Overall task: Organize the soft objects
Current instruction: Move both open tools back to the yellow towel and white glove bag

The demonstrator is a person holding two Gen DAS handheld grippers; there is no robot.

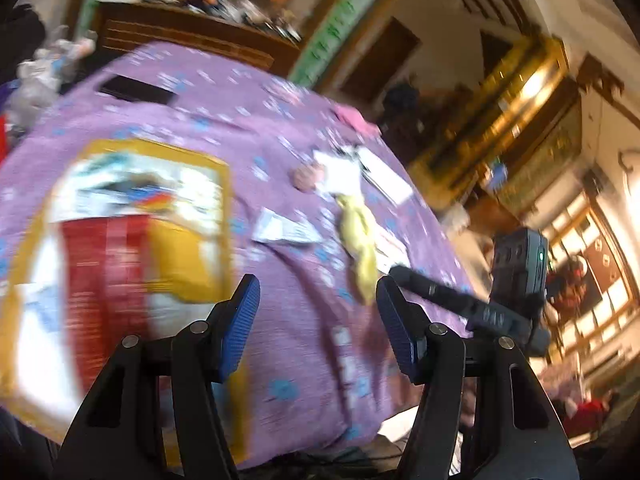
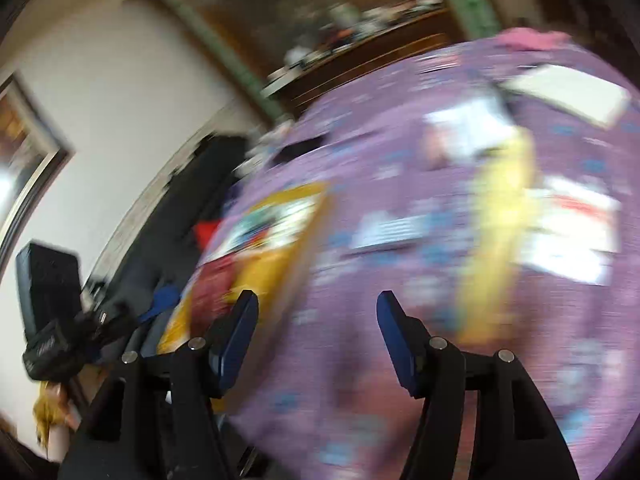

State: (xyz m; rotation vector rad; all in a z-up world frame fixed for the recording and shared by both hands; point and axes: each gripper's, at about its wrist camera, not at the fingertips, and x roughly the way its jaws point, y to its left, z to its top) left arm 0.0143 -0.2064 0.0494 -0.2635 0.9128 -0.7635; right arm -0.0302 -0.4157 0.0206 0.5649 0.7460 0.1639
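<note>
Left gripper (image 1: 318, 294) hangs above the near part of the purple cloth (image 1: 304, 336), tilted so the room leans hard; its blue pads (image 1: 240, 322) stand wide apart with nothing between them, nothing touched. Right gripper (image 2: 318, 310) hovers over the same cloth (image 2: 360, 360), also tilted, jaws just as wide apart and empty. From the left wrist view the other gripper's body (image 1: 516, 276) shows at the right edge of the cloth, just off the right pad.

The yellow rag (image 1: 360, 240) lies flat on the cloth, a long limp strip. In the left view its long axis runs from up near the white papers (image 1: 340, 172) down towards the right pad, its lower end just beside that pad's tip; touching or not, can't tell through the blur. In the right view the rag (image 2: 500, 232) is a smeared yellow band, near upright, off to the right of the open jaws.

A yellow-bordered bag (image 1: 120, 248) with a red panel lies to the left, well apart from the rag. A pink cloth (image 1: 356, 120) sits at the far edge. Both views are motion-blurred.
</note>
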